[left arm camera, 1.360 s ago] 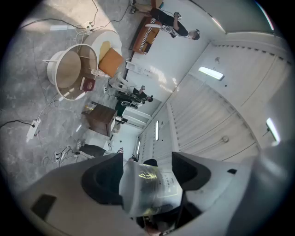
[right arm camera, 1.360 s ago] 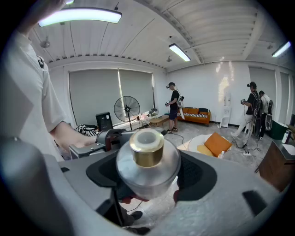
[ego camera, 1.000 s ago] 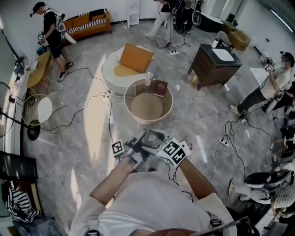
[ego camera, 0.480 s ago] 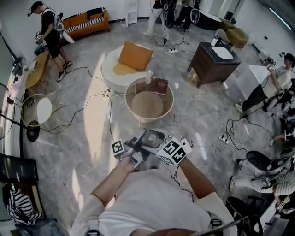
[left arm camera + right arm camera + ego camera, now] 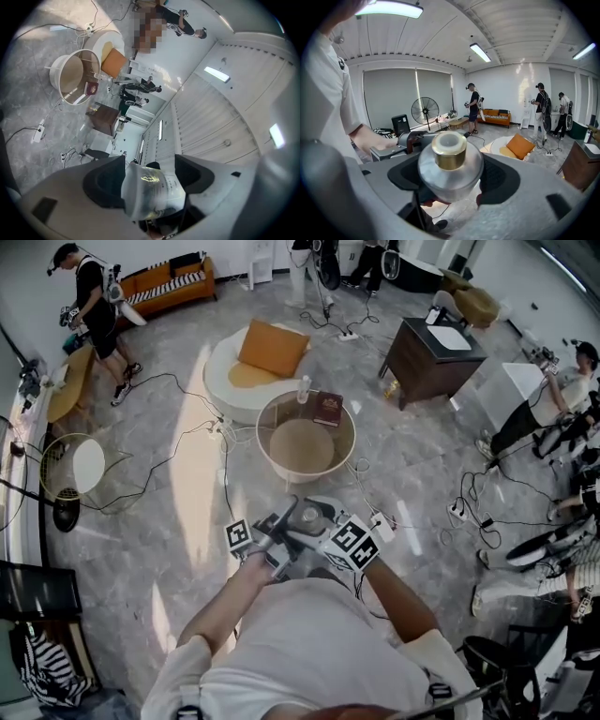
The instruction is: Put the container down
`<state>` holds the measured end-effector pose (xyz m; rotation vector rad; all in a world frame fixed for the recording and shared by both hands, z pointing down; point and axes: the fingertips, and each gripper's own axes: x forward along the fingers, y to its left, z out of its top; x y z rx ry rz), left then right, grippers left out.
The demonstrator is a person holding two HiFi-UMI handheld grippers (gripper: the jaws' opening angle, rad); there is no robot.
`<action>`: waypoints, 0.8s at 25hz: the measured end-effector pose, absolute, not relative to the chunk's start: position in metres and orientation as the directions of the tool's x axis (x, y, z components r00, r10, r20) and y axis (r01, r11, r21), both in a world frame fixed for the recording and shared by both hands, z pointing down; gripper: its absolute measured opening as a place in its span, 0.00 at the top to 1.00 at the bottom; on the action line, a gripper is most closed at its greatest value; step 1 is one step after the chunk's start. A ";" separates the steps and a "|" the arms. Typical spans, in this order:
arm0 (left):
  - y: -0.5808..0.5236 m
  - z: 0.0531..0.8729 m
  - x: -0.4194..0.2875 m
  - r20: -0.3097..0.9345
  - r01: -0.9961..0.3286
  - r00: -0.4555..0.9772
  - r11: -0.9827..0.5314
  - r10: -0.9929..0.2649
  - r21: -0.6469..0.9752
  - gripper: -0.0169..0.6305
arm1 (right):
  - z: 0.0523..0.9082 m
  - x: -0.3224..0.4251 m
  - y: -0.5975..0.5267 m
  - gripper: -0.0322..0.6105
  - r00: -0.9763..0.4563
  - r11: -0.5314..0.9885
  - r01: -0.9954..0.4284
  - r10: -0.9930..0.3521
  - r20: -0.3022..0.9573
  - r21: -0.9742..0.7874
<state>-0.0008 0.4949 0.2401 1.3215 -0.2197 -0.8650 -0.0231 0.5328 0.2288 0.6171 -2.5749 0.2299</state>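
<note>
The container [image 5: 308,517] is a clear rounded bottle with a gold cap [image 5: 449,150], held at chest height over the marble floor. In the head view my left gripper [image 5: 269,540] and right gripper [image 5: 330,532] meet on it from both sides. The left gripper view shows the container's translucent labelled body [image 5: 152,190] wedged between the dark pads of my left gripper [image 5: 150,180]. Its cap and glassy shoulder [image 5: 450,173] fill the gap between the pads of my right gripper [image 5: 451,176] in the right gripper view. Both grippers are shut on it.
Ahead stands a round glass-topped table [image 5: 272,460] with a book [image 5: 327,409] and a small bottle [image 5: 303,390] on it. Beyond is a white ottoman [image 5: 225,381] with an orange cushion [image 5: 273,347], and a dark cabinet [image 5: 429,360] at the right. Cables [image 5: 169,465] cross the floor; people stand around the edges.
Both grippers and the container have stayed almost where they were. The view has shifted slightly toward the table, and people at the right edge have moved.
</note>
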 end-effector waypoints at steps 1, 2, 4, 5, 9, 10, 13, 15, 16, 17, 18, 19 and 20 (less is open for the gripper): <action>0.494 0.241 -0.004 -0.324 0.426 0.681 -0.005 -0.657 0.905 0.50 | 0.230 -0.026 0.532 0.42 -0.781 0.883 -0.466 -0.386 0.490 -0.048; 0.494 0.242 -0.006 -0.326 0.429 0.681 -0.005 -0.655 0.904 0.50 | 0.231 -0.028 0.532 0.42 -0.780 0.883 -0.468 -0.388 0.492 -0.046; 0.495 0.244 -0.011 -0.331 0.435 0.680 -0.003 -0.654 0.901 0.50 | 0.234 -0.033 0.532 0.42 -0.778 0.882 -0.470 -0.390 0.492 -0.043; 0.494 0.245 -0.013 -0.333 0.437 0.680 -0.004 -0.653 0.900 0.50 | 0.234 -0.036 0.532 0.42 -0.777 0.881 -0.471 -0.392 0.493 -0.040; 0.485 0.243 -0.017 -0.332 0.437 0.683 -0.002 -0.651 0.900 0.50 | 0.232 -0.040 0.522 0.42 -0.770 0.879 -0.475 -0.395 0.500 -0.037; 0.481 0.241 -0.016 -0.332 0.437 0.683 0.000 -0.651 0.900 0.50 | 0.231 -0.039 0.519 0.42 -0.770 0.879 -0.475 -0.394 0.502 -0.038; 0.474 0.238 -0.014 -0.327 0.437 0.683 0.006 -0.653 0.900 0.50 | 0.228 -0.037 0.511 0.42 -0.769 0.878 -0.476 -0.392 0.505 -0.043; 0.472 0.242 -0.014 -0.323 0.433 0.684 0.008 -0.655 0.901 0.50 | 0.231 -0.037 0.509 0.42 -0.770 0.878 -0.477 -0.391 0.505 -0.047; 0.471 0.245 -0.015 -0.320 0.430 0.684 0.007 -0.655 0.903 0.50 | 0.233 -0.037 0.508 0.42 -0.771 0.878 -0.476 -0.389 0.504 -0.048; 0.469 0.248 -0.015 -0.319 0.427 0.685 0.007 -0.656 0.904 0.50 | 0.236 -0.037 0.506 0.42 -0.772 0.879 -0.474 -0.388 0.504 -0.049; 0.466 0.250 -0.015 -0.318 0.426 0.685 0.006 -0.656 0.905 0.50 | 0.238 -0.037 0.503 0.42 -0.774 0.880 -0.472 -0.386 0.503 -0.050; 0.462 0.252 -0.014 -0.317 0.425 0.685 0.006 -0.656 0.905 0.50 | 0.240 -0.036 0.499 0.42 -0.775 0.881 -0.470 -0.384 0.502 -0.051; 0.456 0.253 -0.014 -0.315 0.423 0.684 0.006 -0.658 0.906 0.50 | 0.242 -0.036 0.494 0.42 -0.777 0.882 -0.468 -0.382 0.500 -0.053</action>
